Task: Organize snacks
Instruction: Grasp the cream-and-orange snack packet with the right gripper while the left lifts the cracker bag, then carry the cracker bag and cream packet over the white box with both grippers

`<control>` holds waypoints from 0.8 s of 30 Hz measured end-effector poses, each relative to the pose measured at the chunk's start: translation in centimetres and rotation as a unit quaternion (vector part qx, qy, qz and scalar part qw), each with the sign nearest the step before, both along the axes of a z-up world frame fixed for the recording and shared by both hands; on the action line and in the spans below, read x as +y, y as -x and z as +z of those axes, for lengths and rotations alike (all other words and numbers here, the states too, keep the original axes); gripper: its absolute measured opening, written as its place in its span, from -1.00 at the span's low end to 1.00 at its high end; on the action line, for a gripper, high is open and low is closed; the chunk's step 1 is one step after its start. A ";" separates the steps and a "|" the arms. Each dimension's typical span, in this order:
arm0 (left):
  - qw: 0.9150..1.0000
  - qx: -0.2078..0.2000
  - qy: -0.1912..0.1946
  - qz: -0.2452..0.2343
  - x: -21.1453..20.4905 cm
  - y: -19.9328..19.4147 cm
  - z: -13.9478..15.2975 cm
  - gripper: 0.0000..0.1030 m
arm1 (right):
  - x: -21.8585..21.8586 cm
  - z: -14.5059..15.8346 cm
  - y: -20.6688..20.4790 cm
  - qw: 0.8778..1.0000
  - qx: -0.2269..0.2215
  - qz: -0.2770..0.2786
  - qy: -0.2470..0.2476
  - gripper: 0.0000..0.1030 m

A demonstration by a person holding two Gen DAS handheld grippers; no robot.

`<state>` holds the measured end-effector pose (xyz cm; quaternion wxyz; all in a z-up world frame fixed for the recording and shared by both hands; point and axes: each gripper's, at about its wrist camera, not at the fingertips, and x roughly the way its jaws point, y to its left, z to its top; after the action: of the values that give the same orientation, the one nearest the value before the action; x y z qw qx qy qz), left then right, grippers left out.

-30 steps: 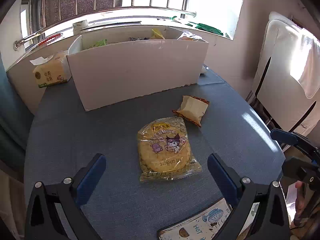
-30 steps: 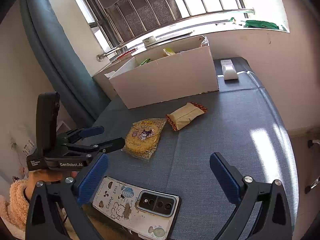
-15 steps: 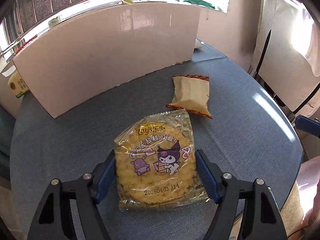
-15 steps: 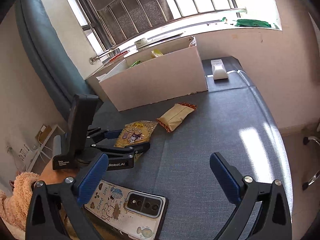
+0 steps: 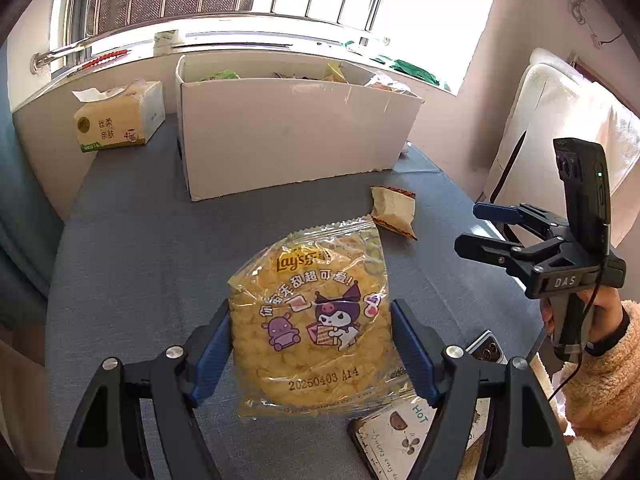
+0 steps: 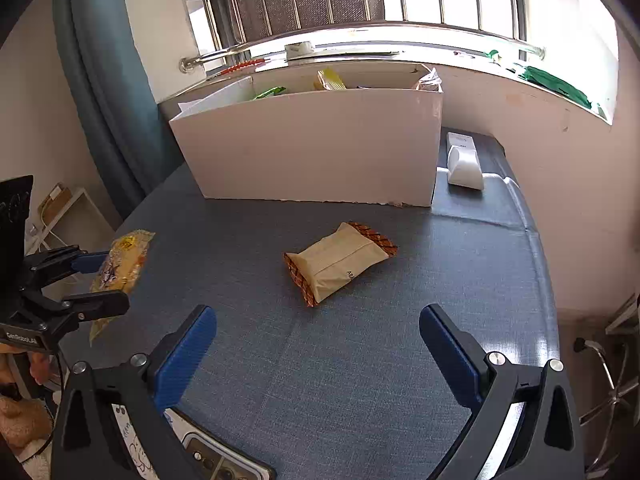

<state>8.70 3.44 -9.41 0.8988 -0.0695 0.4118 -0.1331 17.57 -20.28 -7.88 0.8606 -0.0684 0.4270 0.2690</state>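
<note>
A yellow Lay's chip bag (image 5: 316, 320) with a cartoon print sits between the blue pads of my left gripper (image 5: 310, 312), which is shut on its two sides. The right wrist view shows this chip bag (image 6: 122, 264) held clear of the table in the left gripper (image 6: 108, 280). A beige snack packet (image 6: 340, 260) with brown crimped ends lies flat on the blue-grey table (image 6: 440, 260). My right gripper (image 6: 316, 316) hangs open just short of it, nothing between its fingers. Behind stands a white cardboard box (image 6: 312, 148) with several snacks inside.
A phone in a printed case (image 5: 400, 428) lies at the table's near edge under both grippers. A tissue pack (image 5: 120, 118) sits left of the box, a white device (image 6: 464, 160) right of it. A white covered chair (image 5: 560, 120) stands off the right edge.
My left gripper went forward over the chip bag, shut on it, then drew back with it lifted. My right gripper swung right and now faces the beige packet.
</note>
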 end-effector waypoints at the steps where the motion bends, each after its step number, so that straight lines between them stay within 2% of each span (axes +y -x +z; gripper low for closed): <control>1: 1.000 -0.002 0.006 0.004 0.5 0.3 0.1 0.54 | 0.6 -0.2 -0.8 1.000 -0.004 0.010 0.019 1.00; 6: 1.000 -0.003 0.020 0.021 1.9 1.5 0.2 0.54 | 3.0 -1.8 -4.2 0.995 0.001 0.072 0.064 1.00; 8: 1.000 -0.004 0.022 0.022 2.0 1.7 0.2 0.54 | 3.6 -2.7 -5.5 0.994 0.014 0.073 0.082 1.00; 14: 1.000 -0.005 0.021 0.019 1.5 1.1 -0.1 0.54 | 3.8 -4.3 -8.0 0.992 0.063 0.075 0.081 1.00; 16: 1.000 -0.004 0.025 0.018 1.4 0.9 -0.1 0.54 | 3.5 -4.5 -7.9 0.992 0.064 0.075 0.076 0.83; 17: 1.000 -0.005 0.026 0.018 1.6 1.1 0.0 0.54 | 3.4 -4.4 -7.7 0.993 0.055 0.077 0.075 0.61; 18: 1.000 -0.005 0.026 0.017 1.6 1.0 0.0 0.54 | 3.1 -4.2 -7.4 0.993 0.060 0.079 0.067 0.46; 20: 1.000 -0.006 0.026 0.013 1.4 0.9 0.0 0.54 | 2.3 -3.7 -6.9 0.994 0.071 0.075 0.032 0.35; 24: 1.000 -0.013 0.015 -0.002 0.6 0.2 0.7 0.54 | 0.4 -1.9 -4.6 0.997 0.056 0.043 -0.011 0.33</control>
<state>8.54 4.04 -8.73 0.9027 -0.0809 0.3980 -0.1419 22.19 -19.83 -9.74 0.8235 -0.0623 0.4684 0.3140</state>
